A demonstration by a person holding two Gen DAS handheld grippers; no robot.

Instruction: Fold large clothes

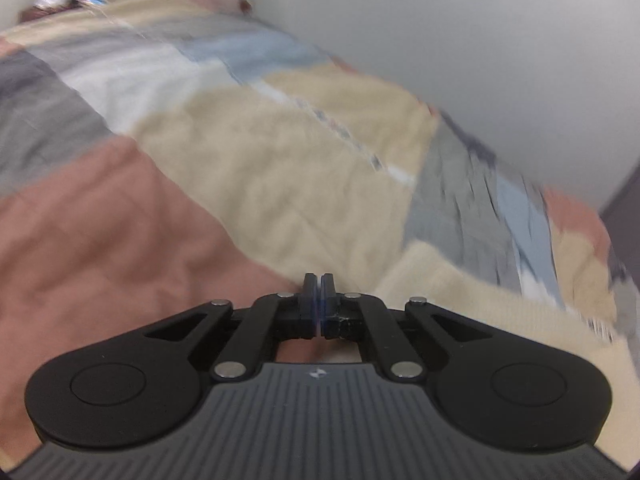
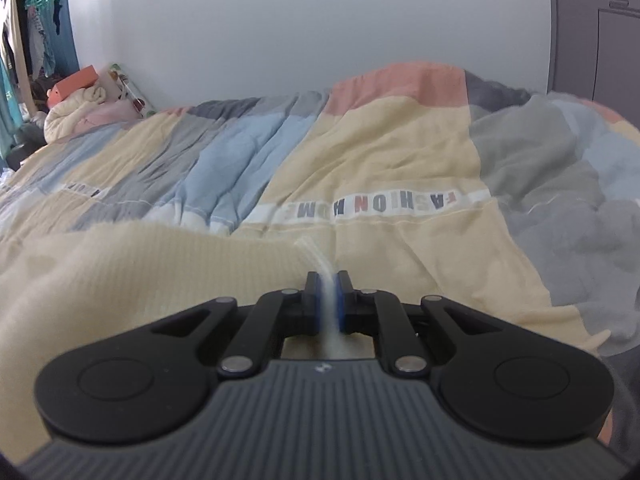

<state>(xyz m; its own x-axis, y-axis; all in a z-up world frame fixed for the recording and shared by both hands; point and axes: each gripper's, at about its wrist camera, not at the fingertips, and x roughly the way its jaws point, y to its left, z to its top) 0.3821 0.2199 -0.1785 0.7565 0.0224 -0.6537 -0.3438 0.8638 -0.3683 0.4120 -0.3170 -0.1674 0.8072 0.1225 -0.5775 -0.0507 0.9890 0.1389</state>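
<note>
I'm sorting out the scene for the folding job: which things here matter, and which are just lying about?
For the job:
cream knit garment
right gripper, shut on its edge
left gripper, shut

Lying about:
patchwork quilt
bundle of bedding
hanging clothes

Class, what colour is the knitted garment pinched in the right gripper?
Pale cream-yellow garment, clearest in the right wrist view.

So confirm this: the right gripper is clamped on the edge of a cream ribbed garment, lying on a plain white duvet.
One thing is wrong: the duvet is not plain white. The right wrist view shows colour blocks of cream, blue, grey and salmon with a lettered strip. The rest holds: the right gripper is clamped on the edge of the cream ribbed garment.
</note>
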